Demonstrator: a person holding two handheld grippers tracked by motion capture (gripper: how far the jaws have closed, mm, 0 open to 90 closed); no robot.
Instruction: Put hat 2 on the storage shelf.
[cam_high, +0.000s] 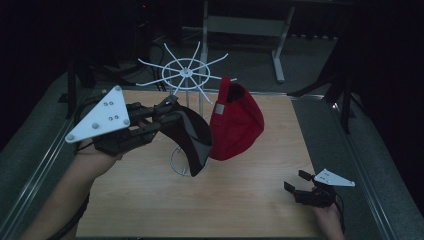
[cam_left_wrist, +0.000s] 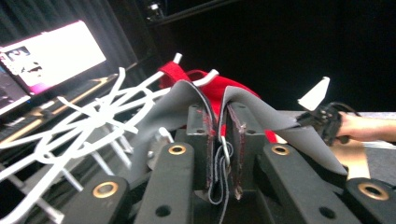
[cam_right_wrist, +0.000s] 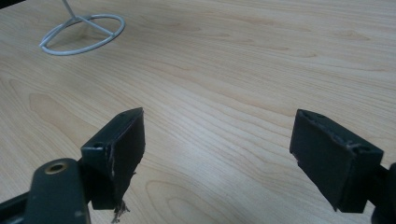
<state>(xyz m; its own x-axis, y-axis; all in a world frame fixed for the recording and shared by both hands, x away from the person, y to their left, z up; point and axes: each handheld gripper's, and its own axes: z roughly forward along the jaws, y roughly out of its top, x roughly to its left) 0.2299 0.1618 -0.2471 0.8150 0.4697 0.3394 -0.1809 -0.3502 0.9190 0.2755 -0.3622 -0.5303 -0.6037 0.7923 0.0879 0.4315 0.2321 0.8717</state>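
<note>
Fingers of the left gripper pinch the grey-and-black cap by its edge, holding it up beside the white wire rack, where a red cap hangs. Right gripper rests low over the wooden surface, fingers spread wide and empty.

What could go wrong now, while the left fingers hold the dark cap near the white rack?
1. The left gripper pinches only the edge of the dark cap, so it could slip.
2. The red cap hangs on the white rack right beside it; a bump might knock it off.
3. The rack's thin wire base looks light, so a push may tip it.
</note>
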